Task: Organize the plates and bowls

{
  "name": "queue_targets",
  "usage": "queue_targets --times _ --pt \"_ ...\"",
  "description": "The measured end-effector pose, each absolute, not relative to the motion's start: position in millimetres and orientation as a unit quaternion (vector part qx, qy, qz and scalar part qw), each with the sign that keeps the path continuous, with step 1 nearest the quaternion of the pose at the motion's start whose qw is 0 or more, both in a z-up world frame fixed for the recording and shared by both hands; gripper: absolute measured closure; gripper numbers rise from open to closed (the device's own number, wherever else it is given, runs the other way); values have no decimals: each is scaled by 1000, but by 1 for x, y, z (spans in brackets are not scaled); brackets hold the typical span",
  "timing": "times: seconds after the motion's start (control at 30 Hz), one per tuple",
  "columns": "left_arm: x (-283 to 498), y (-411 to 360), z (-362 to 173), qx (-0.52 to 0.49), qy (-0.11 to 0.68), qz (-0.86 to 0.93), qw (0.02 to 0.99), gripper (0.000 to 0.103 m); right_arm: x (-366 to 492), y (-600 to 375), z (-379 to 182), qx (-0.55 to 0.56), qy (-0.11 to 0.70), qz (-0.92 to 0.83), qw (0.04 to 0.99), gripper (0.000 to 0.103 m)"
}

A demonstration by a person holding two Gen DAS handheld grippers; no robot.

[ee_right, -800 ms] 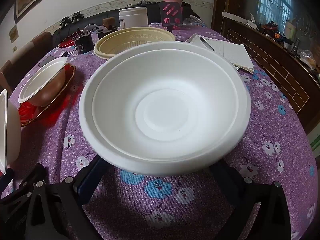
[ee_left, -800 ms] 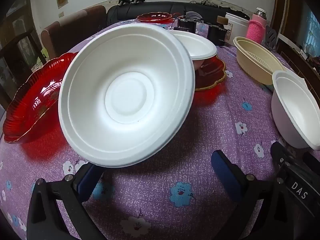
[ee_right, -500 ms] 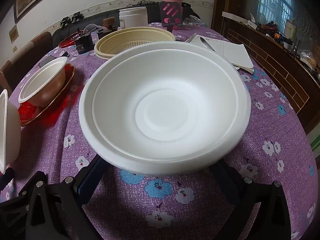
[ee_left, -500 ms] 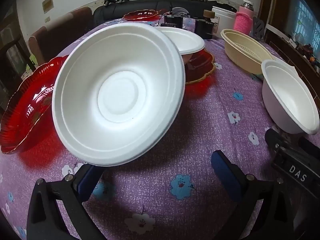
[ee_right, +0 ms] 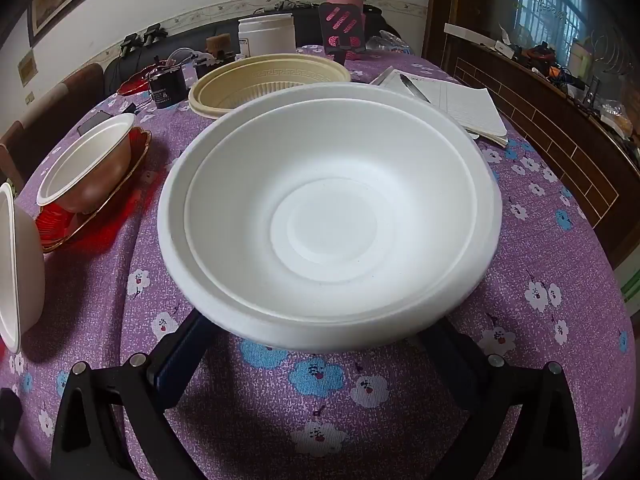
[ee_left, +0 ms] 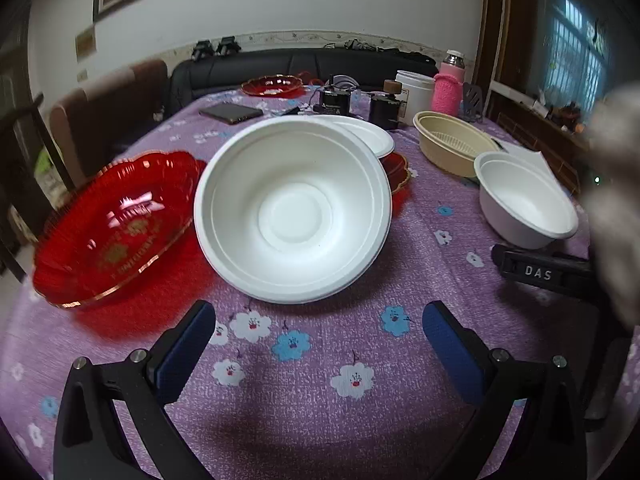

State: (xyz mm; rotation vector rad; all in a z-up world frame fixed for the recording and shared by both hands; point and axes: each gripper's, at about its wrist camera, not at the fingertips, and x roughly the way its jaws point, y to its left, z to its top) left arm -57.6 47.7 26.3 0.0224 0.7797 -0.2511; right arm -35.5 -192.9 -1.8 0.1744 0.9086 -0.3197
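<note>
Left wrist view, bottom of frame: left gripper [ee_left: 318, 344] spread wide, blue pads [ee_left: 188, 344] clear of everything, only the purple flowered tablecloth [ee_left: 312, 392] between them. Just above, mid-frame: a wide white bowl [ee_left: 292, 212] sits on the cloth, well clear of the pads. Touching or just beside it at centre left, a red glass dish [ee_left: 112, 228], tilted toward the camera. Behind the bowl, upper centre, a second white bowl [ee_left: 360, 136] on a smaller red plate [ee_left: 398, 170]. Right of centre: nested white bowls [ee_left: 524, 200], and at the right edge the other gripper's black body, with a blurred pale shape in front of it that I cannot identify. Further back, a beige basket bowl [ee_left: 452, 144], then a white jar [ee_left: 416, 96], a pink-sleeved bottle [ee_left: 448, 88] and another red dish [ee_left: 272, 85] near the far edge.

Right wrist view, bottom: right gripper [ee_right: 320, 344] also spread wide. The nested white bowls [ee_right: 328, 208] fill the centre and overhang both fingertips; whether the pads touch the stack, cannot tell. Left edge: part of the wide bowl [ee_right: 18, 264]. Upper left: a bowl on a red plate [ee_right: 86, 164]. Behind the stack: the beige basket [ee_right: 268, 80]; upper right, a notepad [ee_right: 460, 104].
</note>
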Motion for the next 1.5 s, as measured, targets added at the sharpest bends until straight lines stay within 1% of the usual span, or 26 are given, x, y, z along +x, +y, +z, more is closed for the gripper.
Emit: queue_targets --times 0.1,0.2,0.9,1.5 --pt "-49 62 19 -28 411 -154 898 0 -35 -193 -2 84 436 -154 883 1" --pt "-49 66 19 -51 408 -162 897 0 -35 -193 -2 84 436 -154 883 1" --pt "-51 75 28 -70 403 -202 890 0 -35 -193 -2 84 436 -154 883 1" --pt "-34 87 18 -109 437 -228 863 0 -35 -193 -2 84 436 -154 883 1"
